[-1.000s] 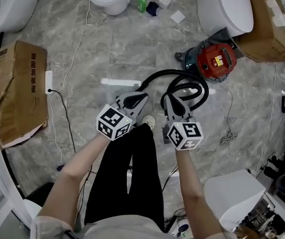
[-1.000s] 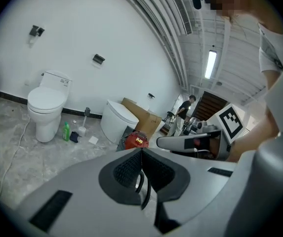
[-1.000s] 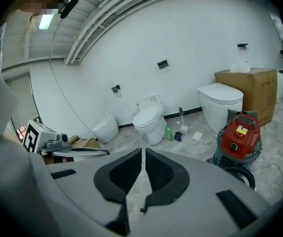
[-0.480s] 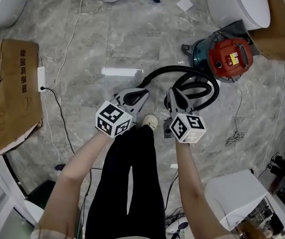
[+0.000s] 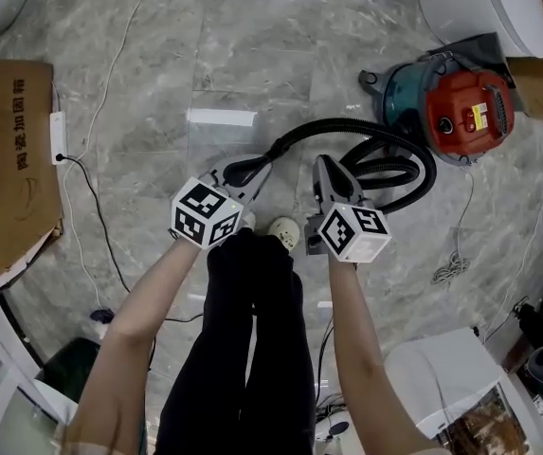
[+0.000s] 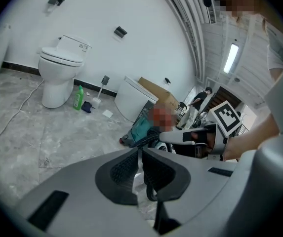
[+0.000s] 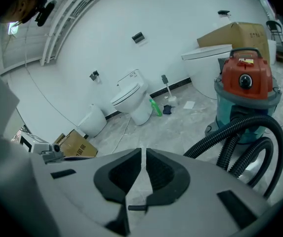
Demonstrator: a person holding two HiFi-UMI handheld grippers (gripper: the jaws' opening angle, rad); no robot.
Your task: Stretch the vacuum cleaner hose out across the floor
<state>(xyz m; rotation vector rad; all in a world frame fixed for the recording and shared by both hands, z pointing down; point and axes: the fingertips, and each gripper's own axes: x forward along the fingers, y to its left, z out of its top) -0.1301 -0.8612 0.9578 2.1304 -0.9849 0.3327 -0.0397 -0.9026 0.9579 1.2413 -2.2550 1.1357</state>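
A red and teal vacuum cleaner (image 5: 453, 114) (image 7: 245, 90) stands on the marble floor at the upper right. Its black ribbed hose (image 5: 413, 164) (image 7: 235, 132) lies coiled in loops beside it, one end running left toward my left gripper. My left gripper (image 5: 260, 165) (image 6: 140, 154) is shut and empty, its tip just above the hose end. My right gripper (image 5: 322, 167) (image 7: 143, 154) is shut with nothing between its jaws, hanging over the left part of the coil. In the left gripper view the hose (image 6: 148, 137) shows dimly past the jaws.
A cardboard box (image 5: 6, 169) lies at the left with a white cable (image 5: 110, 60) and a power strip (image 5: 59, 137) beside it. A white toilet (image 5: 484, 8) stands at the top right, another white fixture (image 5: 442, 373) at the lower right. The person's legs and shoe (image 5: 283, 230) are below the grippers.
Both grippers have sunk toward the floor and the hose, still shut. The head view has shifted, so the vacuum cleaner and box sit further toward the frame's edges.
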